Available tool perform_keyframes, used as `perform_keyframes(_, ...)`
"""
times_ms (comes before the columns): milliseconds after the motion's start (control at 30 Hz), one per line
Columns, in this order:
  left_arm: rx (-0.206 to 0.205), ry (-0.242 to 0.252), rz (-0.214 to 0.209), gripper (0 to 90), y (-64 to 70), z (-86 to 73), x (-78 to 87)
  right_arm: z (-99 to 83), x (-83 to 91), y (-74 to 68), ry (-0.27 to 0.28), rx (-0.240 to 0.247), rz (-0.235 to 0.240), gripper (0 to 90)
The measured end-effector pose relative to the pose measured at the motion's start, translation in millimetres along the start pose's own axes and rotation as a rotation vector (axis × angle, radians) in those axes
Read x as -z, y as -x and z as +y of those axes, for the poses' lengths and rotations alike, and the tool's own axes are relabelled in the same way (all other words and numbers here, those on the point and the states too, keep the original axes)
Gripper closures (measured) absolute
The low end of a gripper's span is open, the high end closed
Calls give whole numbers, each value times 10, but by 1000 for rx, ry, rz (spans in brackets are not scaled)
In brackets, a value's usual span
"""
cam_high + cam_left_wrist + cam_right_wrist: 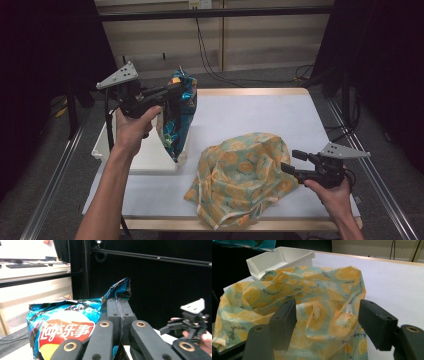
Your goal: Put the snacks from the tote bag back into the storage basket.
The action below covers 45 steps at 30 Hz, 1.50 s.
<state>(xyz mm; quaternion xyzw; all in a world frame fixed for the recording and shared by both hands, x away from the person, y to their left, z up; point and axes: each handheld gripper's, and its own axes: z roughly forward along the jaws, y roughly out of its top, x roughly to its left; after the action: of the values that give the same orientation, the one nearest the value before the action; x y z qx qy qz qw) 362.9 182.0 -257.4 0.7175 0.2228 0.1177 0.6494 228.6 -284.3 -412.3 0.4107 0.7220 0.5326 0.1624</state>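
chip bag (177,117) upright, long axis vertical | left tongs (172,92) clamp its top | right tongs (289,162) agape

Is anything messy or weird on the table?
The chip bag hangs in the air, pinched at its crumpled top by the left gripper, above the white bin. The orange-print cloth bag lies rumpled.

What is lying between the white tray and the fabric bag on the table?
Nothing: in the high view, bare white table separates the white tray from the fabric bag.
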Motion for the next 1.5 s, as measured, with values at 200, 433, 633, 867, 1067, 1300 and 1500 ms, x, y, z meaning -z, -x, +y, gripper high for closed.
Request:
perform_keyframes(200,15,-27,53,900,-127,-72,115,-78,78,-46,8,-12,-5,306)
perform_keyframes(433,34,-54,127,900,-255,-128,221,-157,129,-122,9,-8,4,272)
perform_keyframes(633,45,-70,182,900,-376,-155,255,-229,145,-147,6,-16,7,272)
perform_keyframes(867,60,-74,222,900,-505,-262,273,-283,184,-189,3,-21,3,271)
perform_keyframes(1067,73,-79,274,900,-634,-326,271,-335,167,-196,-5,-32,10,270)
perform_keyframes(1300,89,-93,307,900,-760,-386,205,-344,127,-180,-12,-18,16,270)
perform_keyframes(1500,103,-127,335,900,-879,-475,147,-357,139,-182,-9,-20,18,266)
